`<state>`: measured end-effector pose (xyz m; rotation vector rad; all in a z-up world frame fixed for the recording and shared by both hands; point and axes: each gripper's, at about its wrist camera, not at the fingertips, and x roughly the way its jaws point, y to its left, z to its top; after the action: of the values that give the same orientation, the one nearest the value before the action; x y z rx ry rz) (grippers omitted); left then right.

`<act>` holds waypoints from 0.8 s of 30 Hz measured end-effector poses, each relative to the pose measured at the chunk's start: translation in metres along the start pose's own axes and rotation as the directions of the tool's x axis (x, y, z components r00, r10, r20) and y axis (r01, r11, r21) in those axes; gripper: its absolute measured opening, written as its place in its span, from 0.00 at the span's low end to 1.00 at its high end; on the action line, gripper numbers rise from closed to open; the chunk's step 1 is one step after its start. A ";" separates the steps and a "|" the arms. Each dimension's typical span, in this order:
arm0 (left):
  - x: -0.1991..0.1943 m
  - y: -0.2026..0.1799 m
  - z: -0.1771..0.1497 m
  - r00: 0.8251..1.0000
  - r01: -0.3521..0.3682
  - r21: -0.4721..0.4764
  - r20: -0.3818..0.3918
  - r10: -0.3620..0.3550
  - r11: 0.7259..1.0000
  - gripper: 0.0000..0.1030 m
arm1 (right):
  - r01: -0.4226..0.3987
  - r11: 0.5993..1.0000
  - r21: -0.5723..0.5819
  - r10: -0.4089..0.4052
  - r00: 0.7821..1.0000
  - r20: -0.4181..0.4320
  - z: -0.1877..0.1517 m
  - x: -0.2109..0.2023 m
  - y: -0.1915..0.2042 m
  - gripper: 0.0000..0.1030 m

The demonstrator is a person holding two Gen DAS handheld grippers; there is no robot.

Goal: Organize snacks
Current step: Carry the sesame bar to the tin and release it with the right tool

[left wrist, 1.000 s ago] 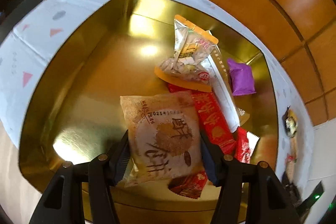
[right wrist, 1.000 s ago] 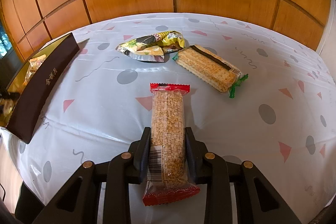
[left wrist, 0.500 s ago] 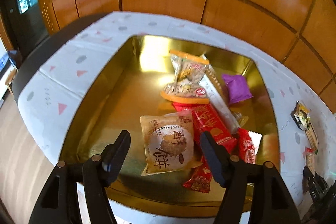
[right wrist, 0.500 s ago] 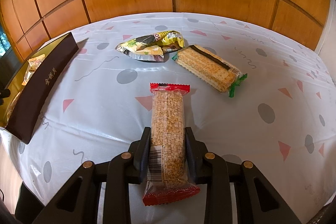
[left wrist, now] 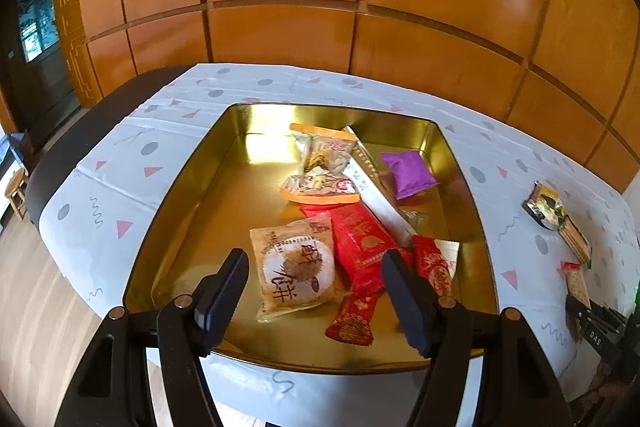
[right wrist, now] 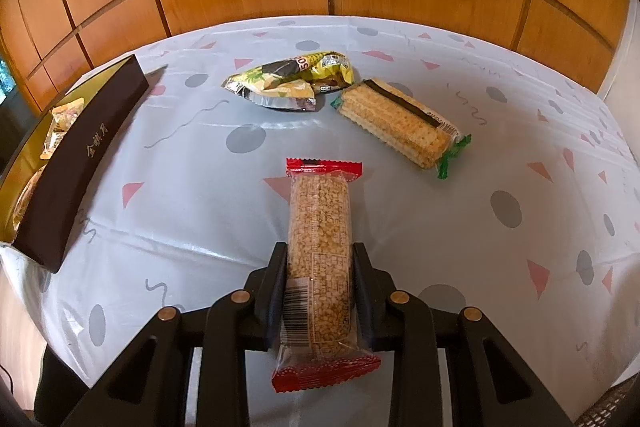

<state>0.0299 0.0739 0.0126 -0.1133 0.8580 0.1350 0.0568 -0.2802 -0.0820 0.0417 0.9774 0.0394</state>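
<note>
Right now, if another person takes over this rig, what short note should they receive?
Left gripper: open, empty, above the gold tin.
Right gripper: shut on the red-ended grain bar.
Done: the round pastry packet lies in the tin with the other snacks.
Left: the held bar, the yellow foil bag and the cracker pack on the tablecloth go into the tin.
</note>
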 end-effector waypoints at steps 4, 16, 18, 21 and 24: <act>0.000 -0.002 -0.003 1.000 0.008 0.006 -0.002 -0.008 1.000 0.68 | -0.013 1.000 0.015 0.013 1.000 -0.018 0.000 -0.002 0.002 0.30; 0.005 0.001 -0.012 1.000 0.006 0.020 -0.007 -0.006 1.000 0.68 | -0.155 0.980 0.122 0.167 0.982 -0.089 0.007 -0.004 0.011 0.30; 0.007 0.002 -0.012 1.000 -0.001 0.017 -0.007 0.001 1.000 0.68 | -0.246 0.950 0.193 0.269 0.958 -0.103 0.011 -0.004 0.009 0.29; 0.008 0.007 -0.011 1.000 -0.009 0.008 -0.009 0.009 1.000 0.68 | -0.288 0.941 0.179 0.308 0.947 -0.096 0.020 -0.009 0.023 0.29; 0.008 0.013 -0.009 1.000 -0.019 -0.010 -0.005 0.019 1.000 0.68 | -0.349 0.924 0.155 0.366 0.926 -0.093 0.029 -0.018 0.042 0.29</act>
<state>0.0263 0.0862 0.0003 -0.1154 0.8639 0.1566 0.0706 -0.2396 -0.0489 0.3484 1.0827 0.3160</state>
